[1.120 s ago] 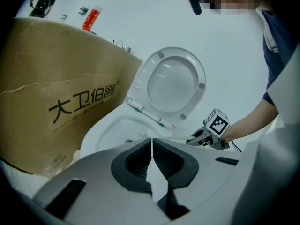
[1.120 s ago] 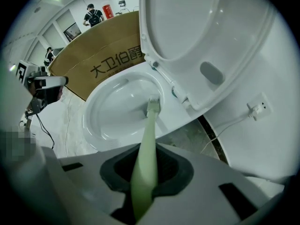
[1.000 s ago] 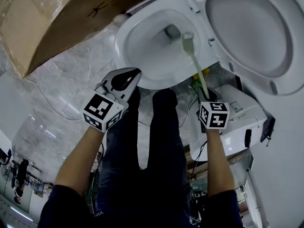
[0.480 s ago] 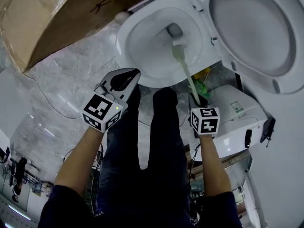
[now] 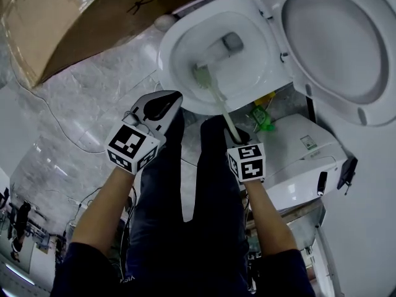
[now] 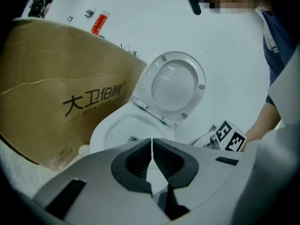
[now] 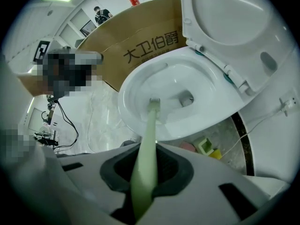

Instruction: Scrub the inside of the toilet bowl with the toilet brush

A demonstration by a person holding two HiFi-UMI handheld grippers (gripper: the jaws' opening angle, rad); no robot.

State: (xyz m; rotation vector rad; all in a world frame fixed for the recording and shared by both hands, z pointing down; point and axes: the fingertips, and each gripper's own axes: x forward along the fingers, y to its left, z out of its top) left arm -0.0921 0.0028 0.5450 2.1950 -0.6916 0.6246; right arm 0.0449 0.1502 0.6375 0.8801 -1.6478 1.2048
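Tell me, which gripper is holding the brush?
The right gripper: it is shut on the pale green brush, whose head is down in the bowl. The left gripper is shut too, but has nothing in it.

- The toilet bowl [image 5: 179,39] is open from above; its left and far inner walls are unobstructed.
- The toilet brush [image 5: 213,93] slants over the near rim into the bowl's middle, taking up the near-right part of the opening.
- The raised lid [image 5: 337,42] blocks the bowl's right side.
- A cardboard box [image 5: 74,17] stands just beside the far-left rim, closing approach from that side.
- A white unit [image 5: 297,159] and small green items [image 5: 263,117] fill the floor near right of the bowl.
- The marble floor [image 5: 86,110] left of the bowl is open.
- The left gripper [image 5: 173,96], fingers together, has a free path over the near-left rim.
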